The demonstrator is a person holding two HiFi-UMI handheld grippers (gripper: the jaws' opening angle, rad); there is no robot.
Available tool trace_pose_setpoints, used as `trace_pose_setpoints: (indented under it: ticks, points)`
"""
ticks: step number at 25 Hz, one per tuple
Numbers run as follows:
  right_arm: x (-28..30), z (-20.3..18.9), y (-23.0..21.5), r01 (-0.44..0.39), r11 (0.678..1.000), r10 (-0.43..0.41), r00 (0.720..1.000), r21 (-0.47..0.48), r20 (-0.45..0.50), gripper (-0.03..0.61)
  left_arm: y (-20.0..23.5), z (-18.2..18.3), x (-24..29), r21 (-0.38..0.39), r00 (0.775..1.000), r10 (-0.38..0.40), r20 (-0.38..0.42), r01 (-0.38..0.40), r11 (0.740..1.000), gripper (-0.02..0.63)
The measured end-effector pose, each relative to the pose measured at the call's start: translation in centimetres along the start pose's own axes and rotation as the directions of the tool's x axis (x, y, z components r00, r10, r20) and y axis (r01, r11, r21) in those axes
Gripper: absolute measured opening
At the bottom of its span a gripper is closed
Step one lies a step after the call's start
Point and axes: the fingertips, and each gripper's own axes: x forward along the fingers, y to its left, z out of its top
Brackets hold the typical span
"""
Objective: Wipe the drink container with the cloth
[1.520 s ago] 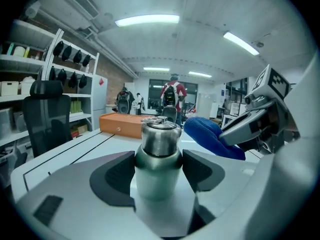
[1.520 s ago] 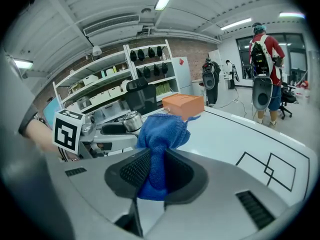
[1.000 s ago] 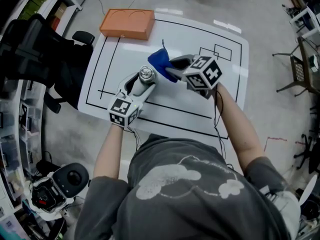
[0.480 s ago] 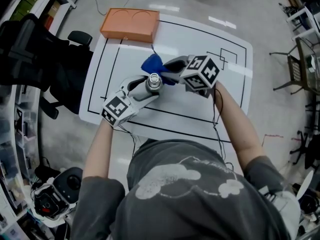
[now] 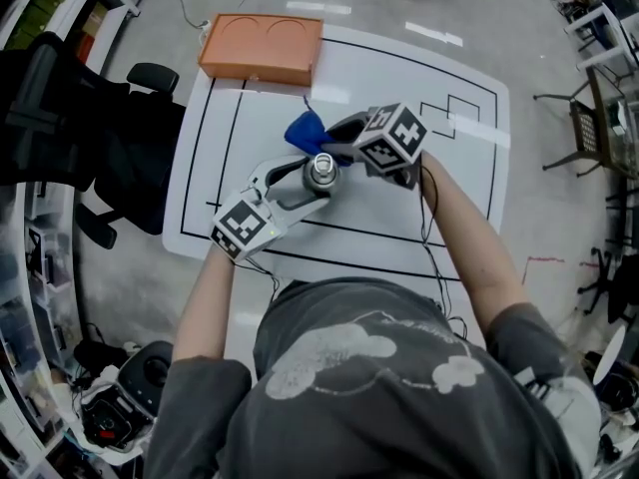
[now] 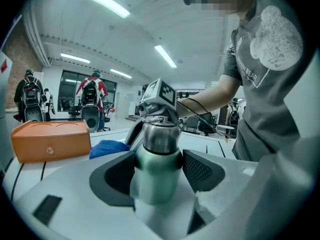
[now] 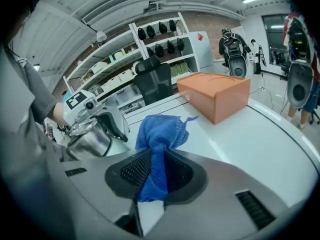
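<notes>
The drink container point(image 6: 156, 159) is a pale green bottle with a steel cap point(image 5: 322, 169), held upright above the white table point(image 5: 439, 218). My left gripper point(image 5: 305, 183) is shut on the bottle's body point(image 7: 90, 141), one pad on each side. My right gripper point(image 5: 334, 140) is shut on a blue cloth point(image 7: 159, 149), which bunches out past its jaws. In the head view the cloth point(image 5: 303, 131) hangs just beyond the bottle, close to its cap; whether they touch cannot be told. The right gripper point(image 6: 159, 111) shows behind the bottle in the left gripper view.
An orange box point(image 5: 262, 46) with two round hollows sits at the table's far left corner. Black lines mark out the tabletop. A black office chair point(image 5: 90, 118) stands left of the table, shelving along the far left wall.
The left gripper has carried the bottle to the right and a little forward, closer under the right gripper. The right gripper with the cloth has shifted slightly left and away.
</notes>
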Motion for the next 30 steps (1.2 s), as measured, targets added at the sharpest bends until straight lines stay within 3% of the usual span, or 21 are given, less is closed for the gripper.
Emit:
trace_pose_setpoints:
  ticks: [7, 13, 19, 23, 30]
  points:
    - [2.1, -1.4, -1.1, 0.059, 0.998, -0.059, 0.995, -0.003, -0.075, 0.081, 0.2, -0.1, -0.2, -0.009, 0.999, 0.001, 0.041, -0.001, 1.000, 0.298]
    - [1.9, -1.6, -1.1, 0.098, 0.995, -0.096, 0.994, 0.032, -0.054, 0.083, -0.1, -0.2, -0.2, -0.022, 0.998, 0.035, 0.055, -0.034, 0.999, 0.298]
    - [-0.2, -1.6, -1.8, 0.178, 0.983, -0.179, 0.983, 0.048, 0.030, 0.084, -0.3, -0.2, -0.5, -0.069, 0.984, 0.171, 0.040, -0.168, 0.983, 0.298]
    - [-2.2, -2.1, -1.6, 0.230, 0.972, -0.234, 0.968, 0.048, 0.093, 0.084, -0.5, 0.4, -1.6, -0.142, 0.947, 0.312, 0.071, -0.300, 0.943, 0.298]
    - [-7.0, -3.8, 0.1, 0.290, 0.956, -0.295, 0.940, 0.053, 0.170, 0.086, -3.2, 1.1, -2.9, -0.222, 0.849, 0.524, 0.069, -0.499, 0.838, 0.298]
